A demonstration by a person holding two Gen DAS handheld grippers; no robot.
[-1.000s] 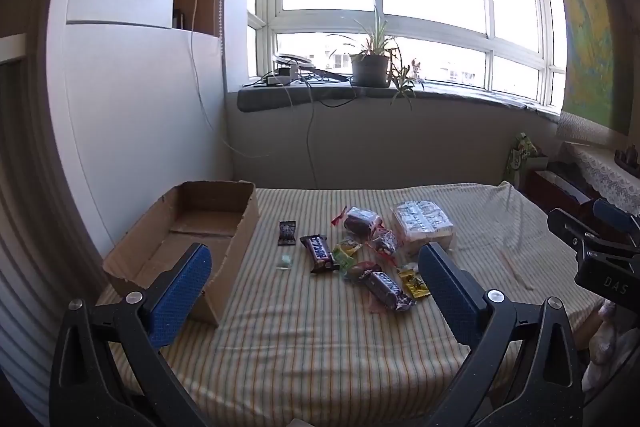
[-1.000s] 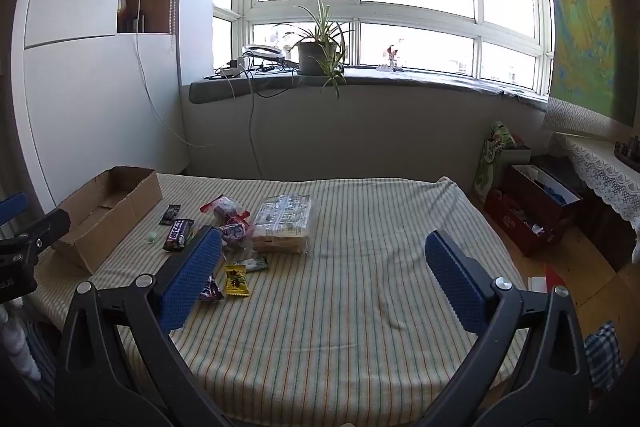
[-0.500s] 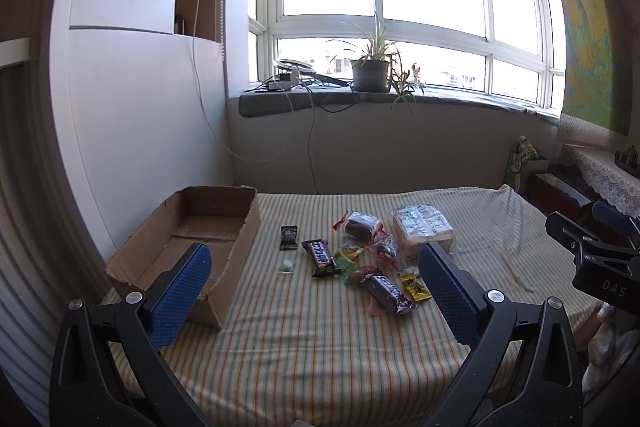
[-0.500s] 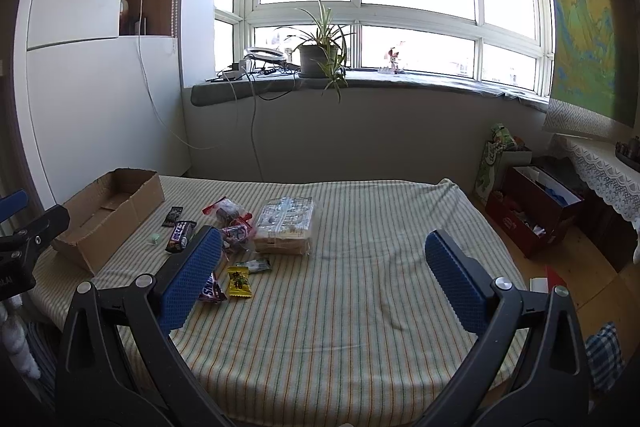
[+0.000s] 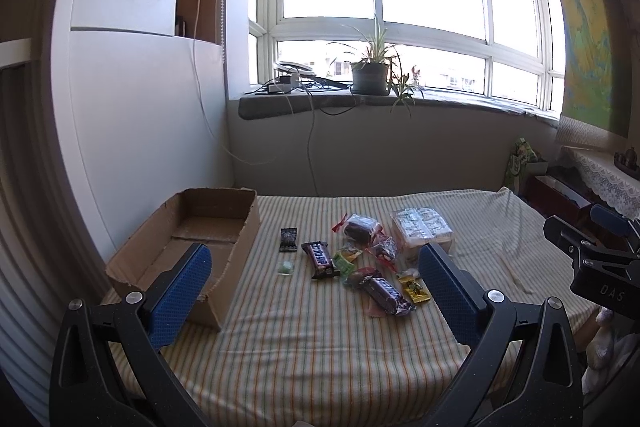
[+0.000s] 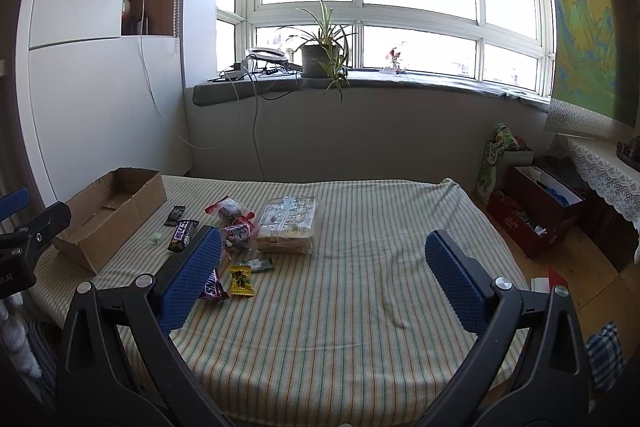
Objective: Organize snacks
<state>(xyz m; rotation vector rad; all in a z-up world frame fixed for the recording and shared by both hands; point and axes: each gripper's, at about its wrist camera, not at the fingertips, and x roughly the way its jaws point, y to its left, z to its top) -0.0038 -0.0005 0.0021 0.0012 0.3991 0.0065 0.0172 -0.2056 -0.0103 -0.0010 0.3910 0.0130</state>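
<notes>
Several wrapped snacks lie in a loose cluster on a striped cloth: a dark bar (image 5: 318, 259), a Snickers bar (image 5: 386, 294), a yellow packet (image 5: 416, 290), a small black packet (image 5: 289, 239) and a large clear biscuit pack (image 5: 422, 229) (image 6: 289, 223). An empty cardboard box (image 5: 188, 243) (image 6: 110, 213) stands to their left. My left gripper (image 5: 314, 285) hangs open, above the table's near side, short of the snacks. My right gripper (image 6: 322, 275) is open too, nothing between its pads, over bare cloth right of the snacks.
The striped table (image 6: 360, 307) runs to a wall under a windowsill with a potted plant (image 6: 320, 57) and cables. A red box (image 6: 532, 219) and bags sit on the floor at right. Each gripper shows at the edge of the other's view.
Both cameras have drifted slightly back and up, so the snacks and box sit a little lower and farther. Nothing was grasped or moved.
</notes>
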